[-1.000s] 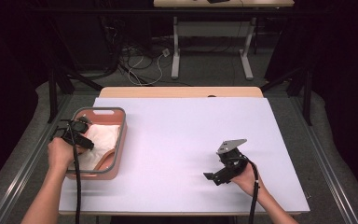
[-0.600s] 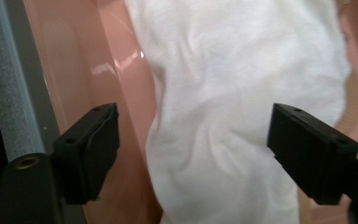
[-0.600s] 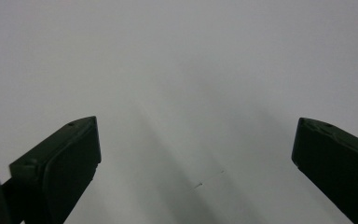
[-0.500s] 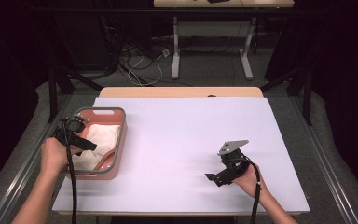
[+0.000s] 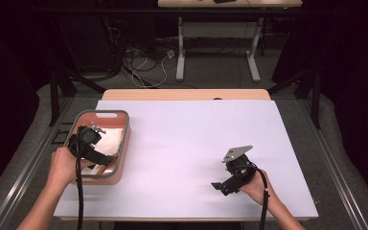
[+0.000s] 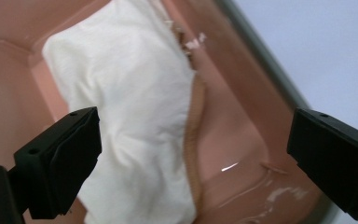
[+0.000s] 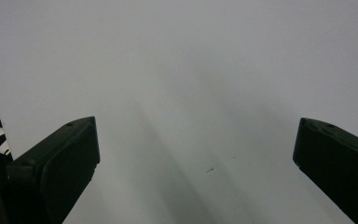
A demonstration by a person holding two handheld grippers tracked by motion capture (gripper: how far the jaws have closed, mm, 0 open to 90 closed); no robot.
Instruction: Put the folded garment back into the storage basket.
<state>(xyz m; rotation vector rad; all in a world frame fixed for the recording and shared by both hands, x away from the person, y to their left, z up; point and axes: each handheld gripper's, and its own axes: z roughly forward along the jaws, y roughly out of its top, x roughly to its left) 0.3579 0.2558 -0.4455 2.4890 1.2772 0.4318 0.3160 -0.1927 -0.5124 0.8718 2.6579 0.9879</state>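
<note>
Above the pink tray (image 5: 122,143), the left gripper (image 6: 191,154) has just been opening, nothing between them, over the white cloth (image 6: 130,116).

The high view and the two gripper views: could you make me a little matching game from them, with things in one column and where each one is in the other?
Things:
1. white cloth
2. pink bin
3. left gripper
4. right gripper

Places:
A. at the left edge of the white table
B. low over bare tabletop, at the right
C. lying inside the bin
D. above the bin, jaws open over the cloth

Pairs: 1-C, 2-A, 3-D, 4-B
</note>
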